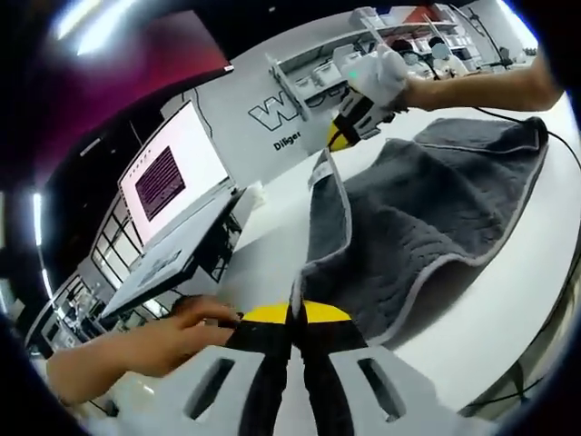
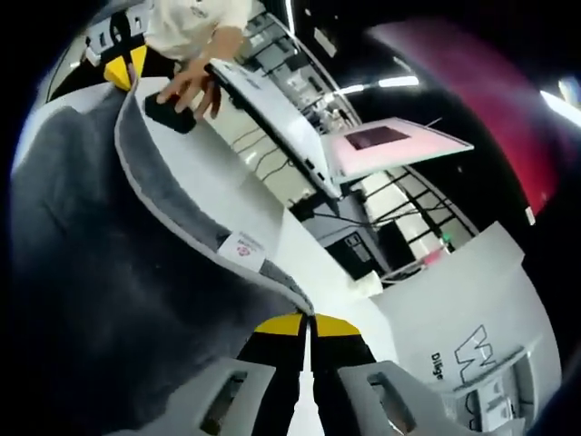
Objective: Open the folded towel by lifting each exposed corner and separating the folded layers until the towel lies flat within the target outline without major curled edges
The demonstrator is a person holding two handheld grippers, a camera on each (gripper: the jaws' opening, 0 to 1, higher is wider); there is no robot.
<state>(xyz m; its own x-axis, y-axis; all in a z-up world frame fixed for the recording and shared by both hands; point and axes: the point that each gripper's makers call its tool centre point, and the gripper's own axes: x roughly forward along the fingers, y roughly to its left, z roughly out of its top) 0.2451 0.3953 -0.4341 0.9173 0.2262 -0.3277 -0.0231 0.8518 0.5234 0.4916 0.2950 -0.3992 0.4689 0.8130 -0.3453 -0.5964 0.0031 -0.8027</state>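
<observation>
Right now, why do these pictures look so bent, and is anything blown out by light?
Left gripper view: fisheye bends the white table edge, and the laptop screen glares near white. Right gripper view: same curving, ceiling lights streak, while the grey towel stays sharp.

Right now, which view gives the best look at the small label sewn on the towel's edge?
The right gripper view: the white label with a pink mark sits on the grey towel edge, close above the right claw, which pinches that edge. The left gripper view shows the towel spread wide on the table, but no label can be made out there.
</observation>
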